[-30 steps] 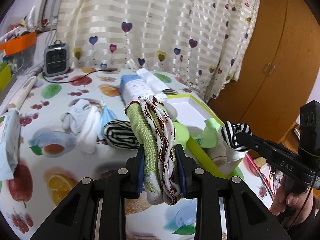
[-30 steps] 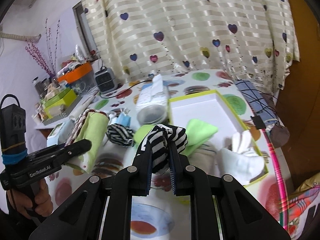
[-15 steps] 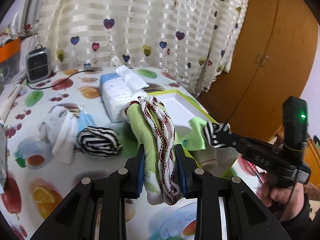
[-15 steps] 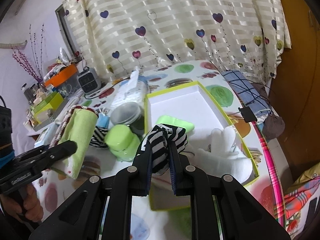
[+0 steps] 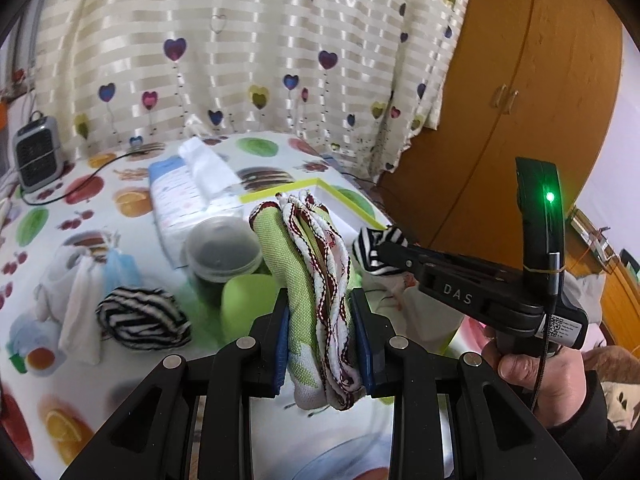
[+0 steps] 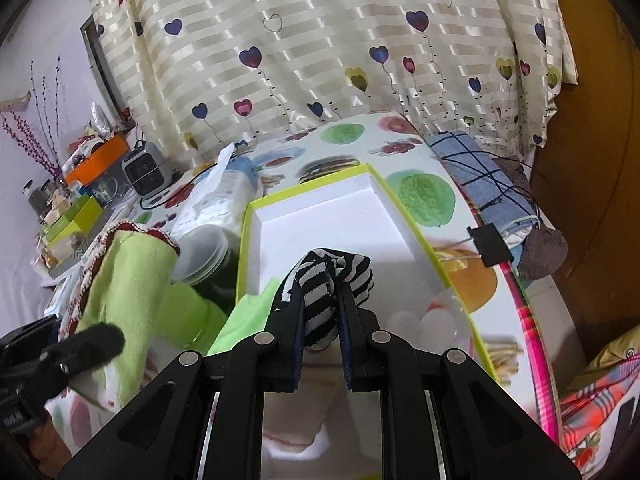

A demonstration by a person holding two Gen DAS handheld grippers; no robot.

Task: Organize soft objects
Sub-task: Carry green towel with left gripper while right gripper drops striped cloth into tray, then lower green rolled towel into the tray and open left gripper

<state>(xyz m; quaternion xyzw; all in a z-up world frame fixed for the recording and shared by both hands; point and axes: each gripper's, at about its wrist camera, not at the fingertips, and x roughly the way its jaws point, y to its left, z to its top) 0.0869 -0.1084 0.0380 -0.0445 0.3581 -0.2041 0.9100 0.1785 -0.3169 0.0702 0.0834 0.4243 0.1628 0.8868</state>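
Observation:
My left gripper (image 5: 322,312) is shut on a rolled green cloth with red-and-white trim (image 5: 304,264), held upright above the table; the same cloth (image 6: 124,280) shows at the left of the right wrist view. My right gripper (image 6: 322,300) is shut on a black-and-white striped sock (image 6: 332,272) over the near part of the white box with a lime rim (image 6: 404,216). In the left wrist view that sock (image 5: 374,246) sticks out of the right gripper's tip, just right of the cloth. A second striped sock (image 5: 144,318) lies on the table. White socks (image 6: 416,320) and a green cloth (image 6: 248,316) lie in the box.
On the fruit-print table stand a tissue pack (image 5: 184,192), a clear lidded tub (image 5: 222,248), a lime lid (image 5: 248,304), white and blue cloths (image 5: 80,284) and a small heater (image 5: 36,156). A blue checked cloth (image 6: 480,176) and binder clip (image 6: 490,244) lie right of the box.
Both grippers have moved toward the box with their loads still gripped. The striped sock now hangs over the box's inside, and the green cloth has come closer to its left edge.

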